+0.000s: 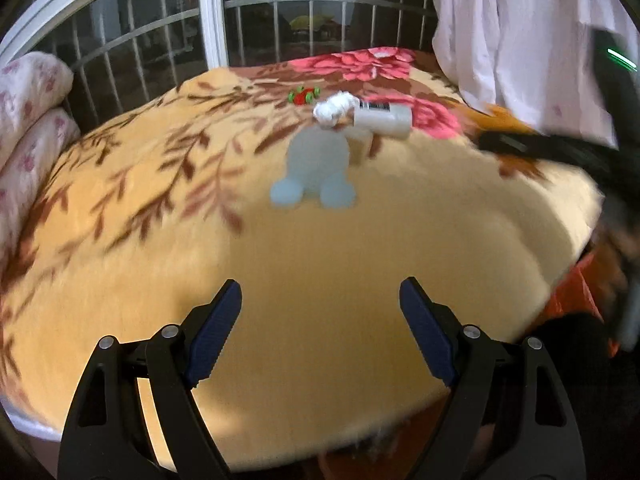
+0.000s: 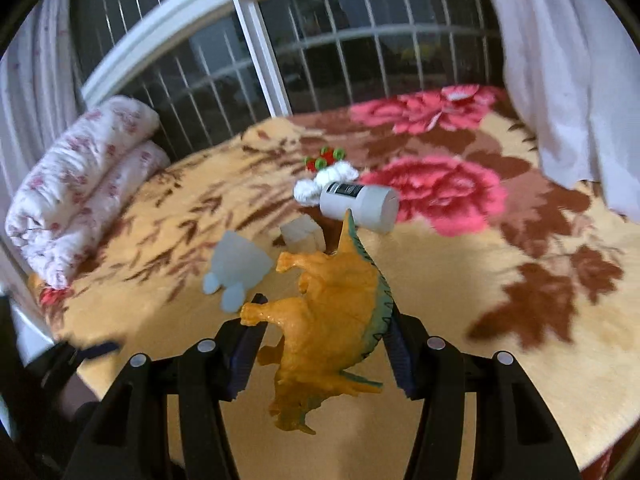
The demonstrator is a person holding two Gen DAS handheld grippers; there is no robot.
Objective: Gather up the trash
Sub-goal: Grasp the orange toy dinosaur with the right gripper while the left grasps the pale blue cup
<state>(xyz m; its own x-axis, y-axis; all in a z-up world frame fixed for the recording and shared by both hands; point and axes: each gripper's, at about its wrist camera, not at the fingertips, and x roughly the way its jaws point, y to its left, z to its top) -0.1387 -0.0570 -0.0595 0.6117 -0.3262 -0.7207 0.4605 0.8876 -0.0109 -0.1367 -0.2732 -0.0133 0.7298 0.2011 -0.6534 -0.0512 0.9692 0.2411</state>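
Orange plastic dinosaur (image 2: 332, 320) sat between the right gripper's (image 2: 326, 344) blue pads, jaws closed onto its flanks, head hanging toward the camera and tail pointing out at the bed; it looked lifted clear of the blanket (image 2: 500, 340), probably being carried off, though a toy is hardly trash. Actual trash candidates lay further out in a cluster mid-bed: a crumpled white tissue wad (image 2: 320, 184) touching the neck end of a white bottle (image 2: 362, 204) lying on its side, and a small pale block (image 2: 302, 236) just in front of the bottle. Beside that, a translucent bluish silicone piece (image 2: 236, 272) with two round lobes, and behind the tissue a little red-and-green toy car (image 2: 324, 158). Left gripper (image 1: 320, 324) hovered low over bare blanket, jaws wide apart, nothing in them, aimed at the cluster. No bin or bag identifiable in either view; something orange (image 1: 576, 292) showed past the bed's right edge, too blurred to call. Folded floral quilts (image 2: 84, 184) stacked at the window (image 2: 320, 52) side.
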